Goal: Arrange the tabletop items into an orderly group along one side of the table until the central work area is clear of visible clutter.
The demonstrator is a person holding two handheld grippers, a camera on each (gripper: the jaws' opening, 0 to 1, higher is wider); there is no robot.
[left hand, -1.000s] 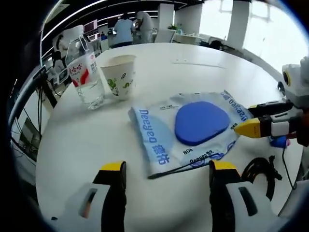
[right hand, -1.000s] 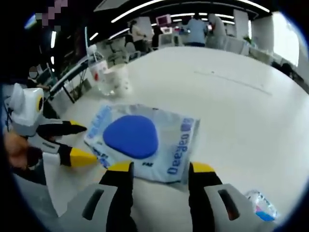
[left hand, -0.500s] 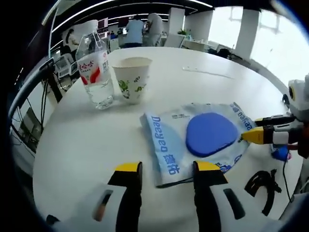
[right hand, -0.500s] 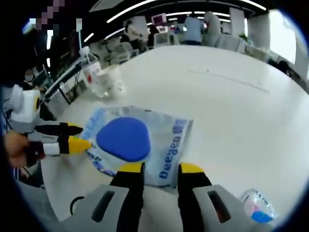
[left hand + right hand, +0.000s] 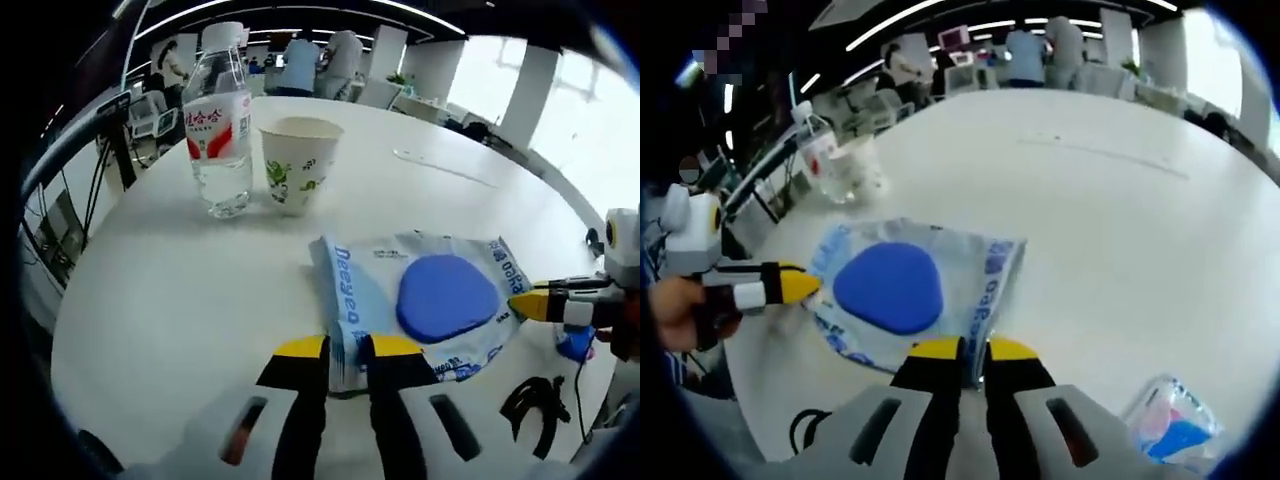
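A light blue wet-wipes pack (image 5: 432,297) with a round dark blue lid lies flat on the white round table (image 5: 180,300). My left gripper (image 5: 347,350) is shut on the pack's near edge. From the right, my right gripper (image 5: 540,300) holds the opposite edge. In the right gripper view the pack (image 5: 905,285) lies ahead, with my right gripper (image 5: 973,352) shut on its edge and the left gripper (image 5: 795,288) pinching the far side. A water bottle (image 5: 222,120) and a paper cup (image 5: 300,162) stand upright side by side beyond the pack.
A black cable (image 5: 530,400) and a small blue object (image 5: 578,343) lie near the table's edge. A small clear packet (image 5: 1170,425) rests by my right gripper. Office desks and people stand far behind the table.
Both pairs of jaws went from wide apart to shut on opposite edges of the wipes pack. Both cameras moved in closer to it.
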